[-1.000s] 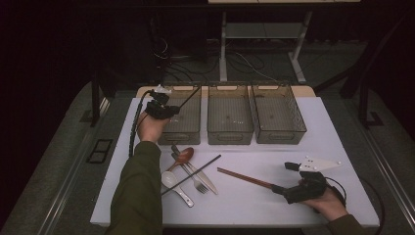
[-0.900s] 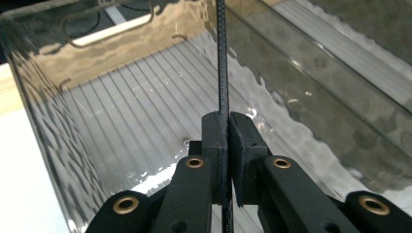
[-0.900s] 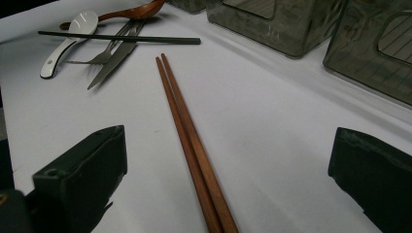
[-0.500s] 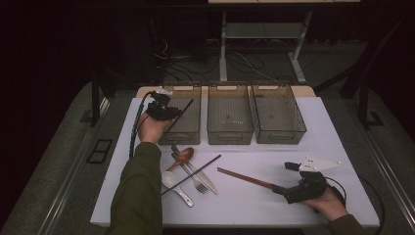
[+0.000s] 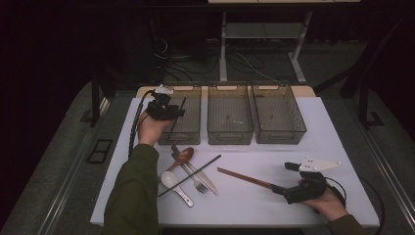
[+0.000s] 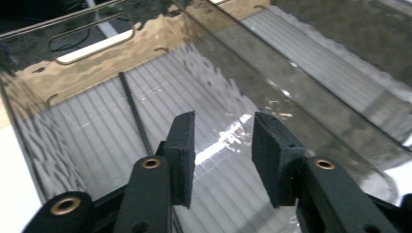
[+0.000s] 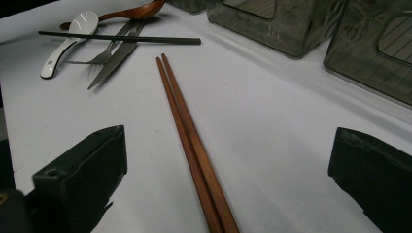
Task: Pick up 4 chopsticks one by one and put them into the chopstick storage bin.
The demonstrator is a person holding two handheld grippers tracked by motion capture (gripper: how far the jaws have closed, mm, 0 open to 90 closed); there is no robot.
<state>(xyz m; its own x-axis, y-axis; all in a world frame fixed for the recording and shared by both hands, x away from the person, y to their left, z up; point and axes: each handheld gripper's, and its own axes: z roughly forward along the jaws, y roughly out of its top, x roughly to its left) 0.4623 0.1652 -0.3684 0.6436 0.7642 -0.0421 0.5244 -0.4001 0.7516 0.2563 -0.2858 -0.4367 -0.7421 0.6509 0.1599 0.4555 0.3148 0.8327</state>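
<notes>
**High view: one black chopstick binned, its mate and the rest still on the table**

High view shows the left gripper (image 5: 166, 109) over the leftmost of three clear bins (image 5: 195, 132), where a black chopstick (image 5: 179, 116) now rests, leaning along the bin. In the left gripper view that stick (image 6: 136, 116) lies on the ribbed floor to the left of the jaws, apart from both pads; the jaws have just been opening and stand parted with nothing between them. So the drop looks done.

Left to sort, by my judgement: the second black chopstick (image 5: 191, 175), the wooden spoon (image 5: 182, 157), white spoon (image 5: 172, 182), fork (image 5: 195, 180) and knife (image 5: 205, 180), all in a heap near the bins. The right gripper (image 5: 288, 183) rests on the table with jaws spread wide; the brown wooden chopsticks (image 7: 189, 141) run between them, untouched.
</notes>
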